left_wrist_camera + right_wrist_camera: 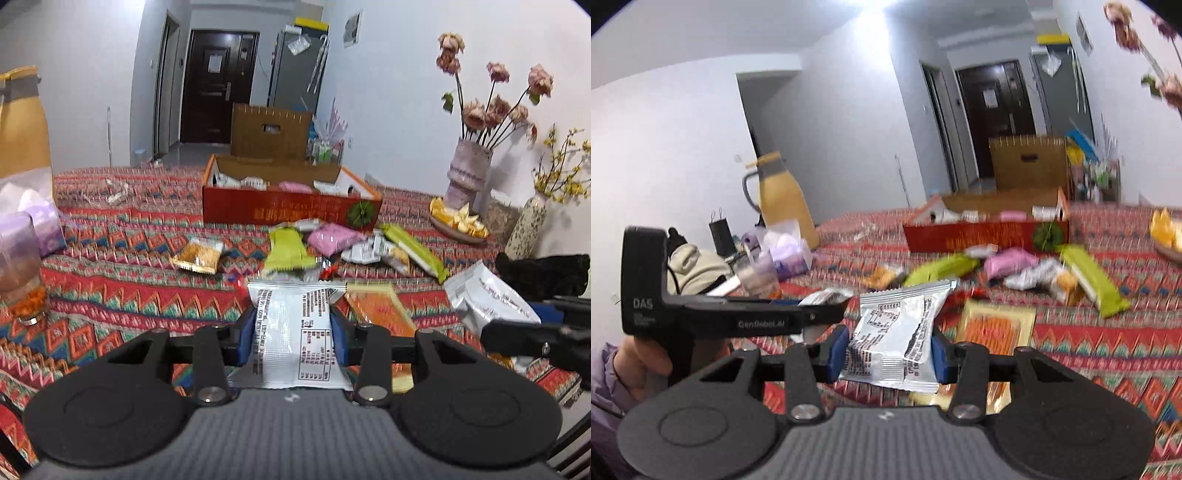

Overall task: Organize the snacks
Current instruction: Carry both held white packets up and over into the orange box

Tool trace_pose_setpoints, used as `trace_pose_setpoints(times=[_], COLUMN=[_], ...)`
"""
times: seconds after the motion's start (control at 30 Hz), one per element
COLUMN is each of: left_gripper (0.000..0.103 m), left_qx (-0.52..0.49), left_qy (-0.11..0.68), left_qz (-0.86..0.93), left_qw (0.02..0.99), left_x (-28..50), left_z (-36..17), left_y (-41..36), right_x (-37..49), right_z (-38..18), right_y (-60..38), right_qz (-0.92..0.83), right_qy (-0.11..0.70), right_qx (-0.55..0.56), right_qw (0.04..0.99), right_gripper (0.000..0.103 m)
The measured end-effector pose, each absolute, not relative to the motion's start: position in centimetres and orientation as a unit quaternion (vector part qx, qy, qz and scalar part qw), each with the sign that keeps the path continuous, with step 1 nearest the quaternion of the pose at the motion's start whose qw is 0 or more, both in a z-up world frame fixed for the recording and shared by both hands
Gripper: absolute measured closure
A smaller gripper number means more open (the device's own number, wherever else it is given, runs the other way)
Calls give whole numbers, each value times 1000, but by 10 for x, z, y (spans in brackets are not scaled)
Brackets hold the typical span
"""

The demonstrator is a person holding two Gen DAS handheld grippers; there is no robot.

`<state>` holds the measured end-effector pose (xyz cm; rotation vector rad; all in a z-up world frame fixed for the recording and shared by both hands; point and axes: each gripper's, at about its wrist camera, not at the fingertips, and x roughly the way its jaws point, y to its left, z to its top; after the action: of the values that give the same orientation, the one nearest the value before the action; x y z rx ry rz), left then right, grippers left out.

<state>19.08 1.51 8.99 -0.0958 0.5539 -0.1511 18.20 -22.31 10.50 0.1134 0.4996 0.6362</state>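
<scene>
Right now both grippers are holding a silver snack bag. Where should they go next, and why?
Probably carry both forward over the red box and let go there. The left gripper is shut on a silver packet, the right gripper on another silver packet. The box lies open ahead with snacks already inside, while loose snacks still lie on the patterned cloth.

The snack packets (291, 325) are glossy, crinkled silver foil. The tablecloth (129, 295) is woven patterned cloth. The box (288, 208) is matt cardboard.
</scene>
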Motion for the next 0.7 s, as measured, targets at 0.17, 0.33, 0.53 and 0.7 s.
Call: trace_pose_setpoints(times=[0.17, 0.33, 0.53, 0.7], left_gripper=[62, 62, 62, 62], left_qx=[-44, -38, -40, -37], left_qy=[246, 227, 220, 225], left_qz=[-75, -74, -73, -69], left_qw=[965, 970, 972, 971], left_x=[197, 220, 267, 319], left_z=[110, 125, 132, 133], left_y=[20, 24, 28, 35], right_x=[197, 227, 280, 331], right_z=[124, 134, 137, 139], right_y=[-222, -216, -207, -197], right_qz=[294, 287, 279, 274], right_qy=[220, 205, 204, 206], right_qx=[43, 26, 18, 8], right_qw=[929, 935, 938, 939], right_gripper=[58, 58, 58, 58])
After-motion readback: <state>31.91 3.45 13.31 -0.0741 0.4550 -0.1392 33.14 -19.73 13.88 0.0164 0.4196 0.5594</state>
